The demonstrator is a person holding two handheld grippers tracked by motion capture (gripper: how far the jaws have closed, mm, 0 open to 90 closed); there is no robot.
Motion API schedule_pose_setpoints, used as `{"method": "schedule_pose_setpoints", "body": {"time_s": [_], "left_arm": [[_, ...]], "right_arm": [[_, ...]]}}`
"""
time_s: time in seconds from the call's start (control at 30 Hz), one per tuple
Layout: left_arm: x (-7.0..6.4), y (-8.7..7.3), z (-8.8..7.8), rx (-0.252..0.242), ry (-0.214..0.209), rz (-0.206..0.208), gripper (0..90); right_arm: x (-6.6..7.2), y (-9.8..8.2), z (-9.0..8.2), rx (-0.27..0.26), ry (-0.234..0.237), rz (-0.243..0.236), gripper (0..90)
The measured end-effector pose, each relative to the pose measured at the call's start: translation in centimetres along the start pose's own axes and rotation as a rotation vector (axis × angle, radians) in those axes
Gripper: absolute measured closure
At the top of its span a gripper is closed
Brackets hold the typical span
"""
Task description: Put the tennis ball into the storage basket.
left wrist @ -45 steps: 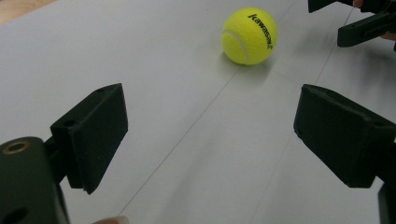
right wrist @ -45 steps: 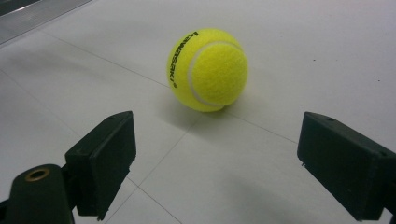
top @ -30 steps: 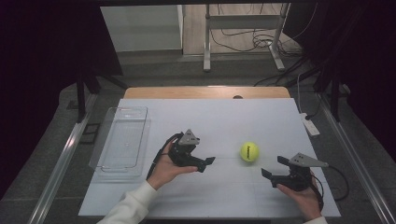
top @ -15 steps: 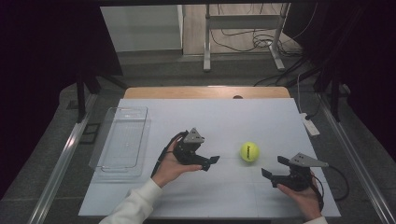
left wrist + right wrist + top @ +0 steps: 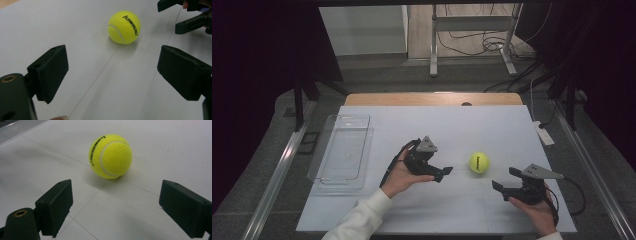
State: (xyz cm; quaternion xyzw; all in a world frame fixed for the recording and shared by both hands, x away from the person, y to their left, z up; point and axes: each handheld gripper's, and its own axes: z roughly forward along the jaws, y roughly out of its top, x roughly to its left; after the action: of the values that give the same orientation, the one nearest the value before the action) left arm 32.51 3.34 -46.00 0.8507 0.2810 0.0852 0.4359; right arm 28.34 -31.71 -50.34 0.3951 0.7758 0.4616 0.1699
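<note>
On a white table (image 5: 452,130) in a dark room with a clear tray (image 5: 341,152) at its left, a yellow, black-lettered ball (image 5: 479,162) rests between the wide-open, empty left gripper (image 5: 443,174) and right gripper (image 5: 504,179).

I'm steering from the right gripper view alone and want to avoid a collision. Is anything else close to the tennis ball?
Observer: Yes, the left gripper sits just left of the tennis ball, jaws open, aimed at it.
Operator: Is it touching the ball?
Observer: No, bare table shows between them in the left gripper view.
Operator: Any container around?
Observer: A clear plastic tray lies at the table's left edge, with nothing inside it.
</note>
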Motion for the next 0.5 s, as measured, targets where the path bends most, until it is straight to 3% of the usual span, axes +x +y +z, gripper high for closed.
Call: {"method": "schedule_pose_setpoints", "body": {"time_s": [0.5], "left_arm": [[-0.4, 1.2, 0.8, 0.005, -0.011, 0.014, 10.8]], "right_arm": [[0.0, 0.0, 0.0, 0.003, 0.001, 0.000, 11.8]]}}
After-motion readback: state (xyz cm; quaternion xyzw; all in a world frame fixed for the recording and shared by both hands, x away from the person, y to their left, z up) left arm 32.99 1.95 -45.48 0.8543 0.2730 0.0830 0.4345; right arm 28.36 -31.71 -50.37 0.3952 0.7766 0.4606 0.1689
